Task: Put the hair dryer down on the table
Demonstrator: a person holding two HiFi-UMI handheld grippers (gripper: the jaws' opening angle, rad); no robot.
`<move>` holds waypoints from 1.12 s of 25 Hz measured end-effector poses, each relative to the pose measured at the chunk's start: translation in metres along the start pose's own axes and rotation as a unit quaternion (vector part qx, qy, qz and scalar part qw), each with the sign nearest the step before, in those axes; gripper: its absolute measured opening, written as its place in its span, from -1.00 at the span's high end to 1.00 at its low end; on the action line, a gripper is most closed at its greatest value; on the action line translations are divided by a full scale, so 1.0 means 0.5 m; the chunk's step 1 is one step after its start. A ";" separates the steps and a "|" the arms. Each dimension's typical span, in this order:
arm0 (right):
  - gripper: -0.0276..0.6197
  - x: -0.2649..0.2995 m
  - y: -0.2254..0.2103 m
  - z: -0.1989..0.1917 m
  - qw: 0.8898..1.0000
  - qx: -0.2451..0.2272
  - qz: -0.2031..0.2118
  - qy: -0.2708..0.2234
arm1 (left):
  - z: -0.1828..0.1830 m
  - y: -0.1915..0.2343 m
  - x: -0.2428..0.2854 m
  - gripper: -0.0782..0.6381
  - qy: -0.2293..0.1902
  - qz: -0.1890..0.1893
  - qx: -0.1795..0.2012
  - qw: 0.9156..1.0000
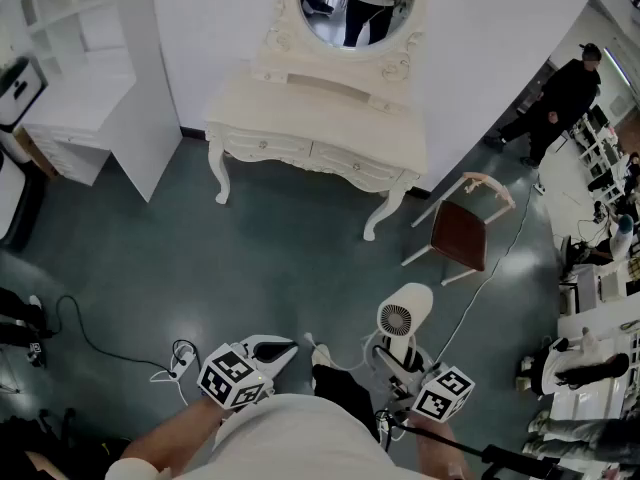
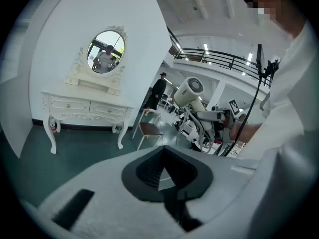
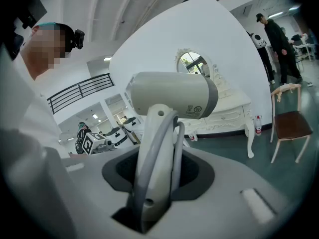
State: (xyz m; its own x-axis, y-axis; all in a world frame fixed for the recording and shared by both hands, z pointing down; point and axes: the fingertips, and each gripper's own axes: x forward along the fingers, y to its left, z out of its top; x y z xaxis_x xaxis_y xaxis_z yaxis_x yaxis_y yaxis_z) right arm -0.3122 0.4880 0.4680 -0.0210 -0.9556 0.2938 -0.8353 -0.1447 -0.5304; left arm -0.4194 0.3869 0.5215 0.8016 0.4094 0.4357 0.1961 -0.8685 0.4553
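Note:
The white hair dryer [image 1: 405,313] stands upright in my right gripper [image 1: 400,353], its round grille facing up in the head view. In the right gripper view the jaws are shut on the hair dryer's handle [image 3: 152,153], with the grey cord [image 3: 177,148] running along it and the barrel [image 3: 172,96] lying across the top. My left gripper [image 1: 275,350] hangs beside it to the left, shut with nothing in it [image 2: 164,176]. The cream dressing table [image 1: 320,118] with its oval mirror [image 1: 355,3] stands against the wall ahead, well beyond both grippers.
A wooden chair [image 1: 460,233] stands to the right of the dressing table. White shelving [image 1: 90,78] fills the left corner. A black cable [image 1: 80,333] lies on the green floor at the left. A person in black [image 1: 560,98] walks at the far right, near desks [image 1: 600,298].

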 end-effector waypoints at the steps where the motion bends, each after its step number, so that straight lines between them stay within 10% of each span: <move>1: 0.45 -0.008 -0.011 0.005 1.000 -0.001 -0.002 -0.001 | 0.004 -0.006 0.011 0.78 0.000 -0.003 0.003 1.000; 28: 0.45 -0.137 -0.518 0.375 0.992 -0.121 0.031 0.018 | 0.310 -0.078 0.535 0.78 -0.007 0.037 0.010 0.999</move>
State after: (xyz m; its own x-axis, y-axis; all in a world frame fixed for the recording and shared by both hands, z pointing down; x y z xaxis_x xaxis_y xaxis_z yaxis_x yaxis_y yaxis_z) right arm 0.0084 0.5427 0.4363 -0.0928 -0.9502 0.2975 -0.9389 -0.0160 -0.3439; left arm -0.1249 0.4868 0.5000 0.8220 0.3394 0.4573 0.1468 -0.9022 0.4056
